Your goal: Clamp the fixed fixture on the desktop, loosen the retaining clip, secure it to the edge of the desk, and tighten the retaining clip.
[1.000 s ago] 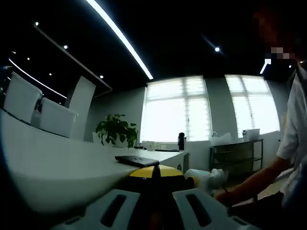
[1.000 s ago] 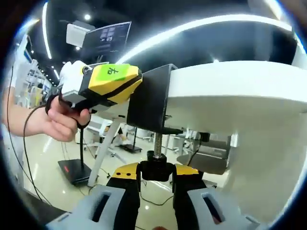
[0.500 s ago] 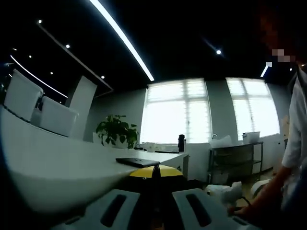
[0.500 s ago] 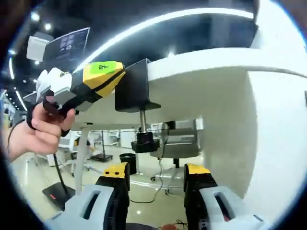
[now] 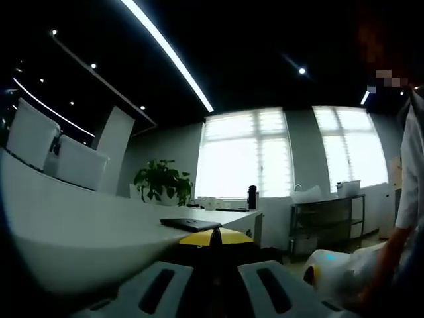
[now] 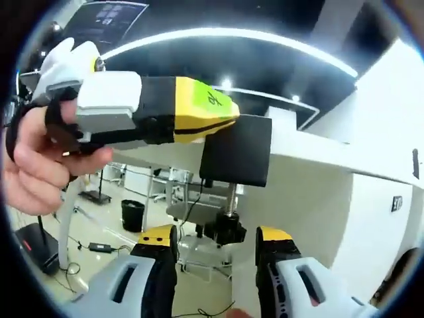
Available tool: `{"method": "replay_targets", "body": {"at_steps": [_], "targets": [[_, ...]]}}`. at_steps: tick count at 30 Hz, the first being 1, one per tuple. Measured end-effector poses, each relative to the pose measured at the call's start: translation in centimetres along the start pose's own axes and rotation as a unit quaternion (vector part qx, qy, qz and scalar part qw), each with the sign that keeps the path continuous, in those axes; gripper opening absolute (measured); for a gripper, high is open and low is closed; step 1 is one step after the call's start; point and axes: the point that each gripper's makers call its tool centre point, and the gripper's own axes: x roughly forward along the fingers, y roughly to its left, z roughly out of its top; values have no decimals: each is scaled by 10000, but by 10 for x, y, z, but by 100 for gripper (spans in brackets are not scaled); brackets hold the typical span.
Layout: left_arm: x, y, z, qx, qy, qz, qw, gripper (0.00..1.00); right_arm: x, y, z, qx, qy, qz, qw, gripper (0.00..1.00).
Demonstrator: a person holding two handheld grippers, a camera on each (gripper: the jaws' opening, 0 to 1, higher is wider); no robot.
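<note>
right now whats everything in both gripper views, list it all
clamp fixture: one, black, on the desk edge, held by the left gripper
clamp knob: one, black, on the screw below the fixture, ahead of the right gripper's open jaws
desk: one, white, beside the fixture
flat dark object: one, black, lying on the desktop
plant: one, green, beyond the desk's far end
bottle: one, dark, by the windows
shelf rack: one, dark, under the windows
chairs: two, white, beside the desk
left gripper: yellow, black and white
hand: holding the left gripper
right gripper: yellow tips, grey jaws

Open air under desk edge [image 6: 344, 159]; fixture [image 6: 235, 151] w/ left gripper [image 6: 228, 119] block front.
</note>
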Motion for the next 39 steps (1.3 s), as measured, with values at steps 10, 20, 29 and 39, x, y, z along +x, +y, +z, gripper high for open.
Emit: {"method": "replay_targets", "body": {"at_steps": [10,20,29,39], "targets": [[0,-1,-1,129,65,-49,9999,2,18,-5,-6,181,36,218,9996,26],[0,0,0,118,36,-68,9999,2,21,3,-4,495,-275,1530,9866,26],[-1,-1,0,108,33,-67,9999,2,22,12,-5,240,-419,3023,9520,26],[-1,-1,0,48,-3,-84,10000,2,17,17,-9,-22,-348,3214,9463,28]]}}
